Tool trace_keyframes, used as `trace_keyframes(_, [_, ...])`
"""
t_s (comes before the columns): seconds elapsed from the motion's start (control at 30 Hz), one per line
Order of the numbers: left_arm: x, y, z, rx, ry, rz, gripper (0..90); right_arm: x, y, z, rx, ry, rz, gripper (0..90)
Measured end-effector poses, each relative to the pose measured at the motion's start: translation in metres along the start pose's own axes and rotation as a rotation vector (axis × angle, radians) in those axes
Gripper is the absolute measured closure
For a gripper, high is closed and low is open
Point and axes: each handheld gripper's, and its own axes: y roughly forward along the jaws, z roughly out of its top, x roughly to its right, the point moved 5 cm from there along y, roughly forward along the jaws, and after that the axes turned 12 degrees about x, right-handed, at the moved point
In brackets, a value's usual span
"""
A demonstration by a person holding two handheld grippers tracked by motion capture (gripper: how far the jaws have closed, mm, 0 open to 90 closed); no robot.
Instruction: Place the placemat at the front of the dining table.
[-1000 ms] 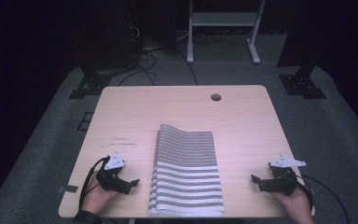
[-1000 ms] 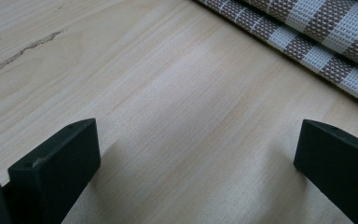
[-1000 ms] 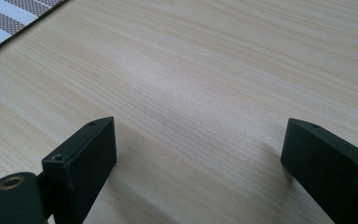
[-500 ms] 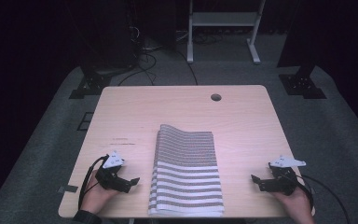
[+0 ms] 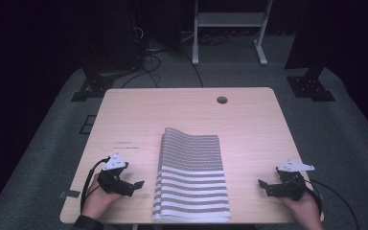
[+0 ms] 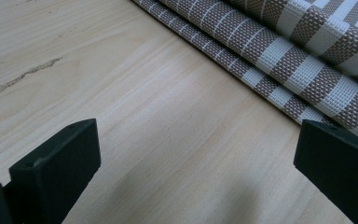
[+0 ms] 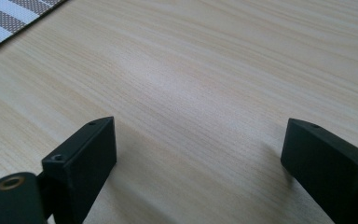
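Observation:
A folded brown-and-white striped cloth [image 5: 190,175] lies on the wooden table [image 5: 187,115], reaching its near edge. My left gripper [image 5: 136,186] rests on the table a little left of the cloth, open, jaws pointing toward it. In the left gripper view the cloth's layered folded edge [image 6: 279,51] runs across the upper right, with my left gripper [image 6: 198,163] empty. My right gripper [image 5: 262,184] sits near the table's right front corner, open and empty, apart from the cloth. In the right gripper view a corner of the cloth [image 7: 9,18] shows at the upper left, far from my right gripper [image 7: 200,154].
A round cable hole [image 5: 222,100] sits in the table's far right part. A scratch mark [image 6: 21,79] runs along the wood left of the cloth. Dark stands [image 5: 98,81] and a white frame [image 5: 227,28] stand on the carpet beyond the table.

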Motion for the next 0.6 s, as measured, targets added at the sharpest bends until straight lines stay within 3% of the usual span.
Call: trace_keyframes(0.6, [0.007,0.002,0.021,0.022,-0.009,-0.021,0.0,0.000,0.000,0.000,0.000,0.000,0.000,9.1])
